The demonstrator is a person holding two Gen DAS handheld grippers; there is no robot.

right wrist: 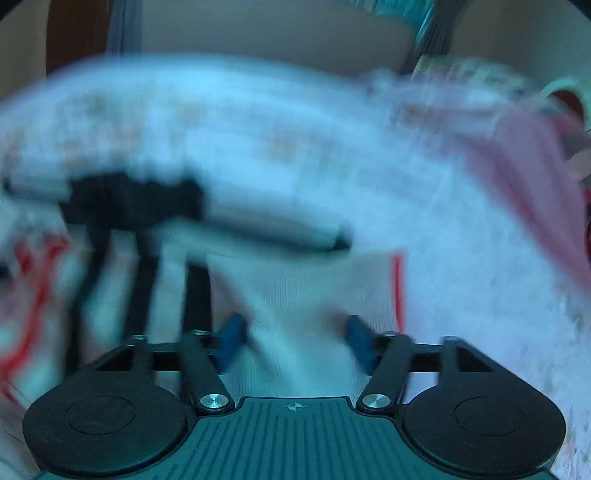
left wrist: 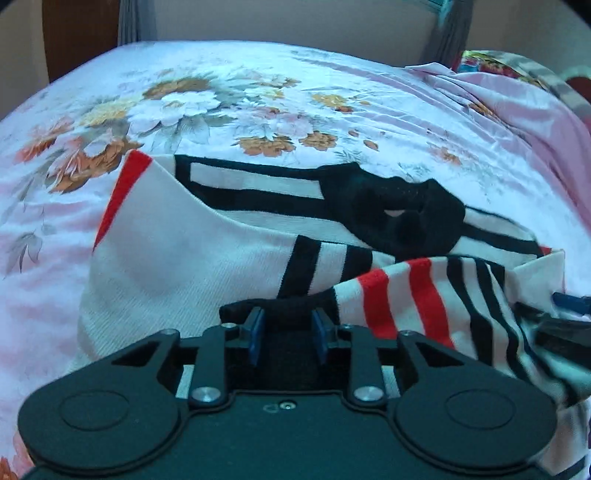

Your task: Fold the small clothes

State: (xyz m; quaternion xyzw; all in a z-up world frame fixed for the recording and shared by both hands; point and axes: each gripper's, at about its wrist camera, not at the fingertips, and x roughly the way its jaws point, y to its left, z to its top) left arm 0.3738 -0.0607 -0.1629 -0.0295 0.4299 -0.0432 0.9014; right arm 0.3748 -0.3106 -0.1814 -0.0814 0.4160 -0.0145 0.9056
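Observation:
A small white shirt (left wrist: 177,266) with black and red stripes and a black collar (left wrist: 399,214) lies on the bed, its right part bunched into a striped fold (left wrist: 424,299). My left gripper (left wrist: 287,332) hovers low over the near edge. Its blue pads (left wrist: 255,334) stand a little apart, with a black hem (left wrist: 284,308) lying loose between them. The right wrist view is smeared. There my right gripper (right wrist: 295,339) stands open, its blue pads (right wrist: 231,341) wide apart over white shirt cloth (right wrist: 295,302). Blurred black stripes (right wrist: 140,288) run to its left.
A floral bedsheet (left wrist: 229,107) covers the bed all around the shirt. Rumpled pink bedding (left wrist: 524,122) is piled at the far right. A wall and a curtain (left wrist: 136,22) stand behind the bed. A dark gripper part (left wrist: 557,325) juts in at the right edge.

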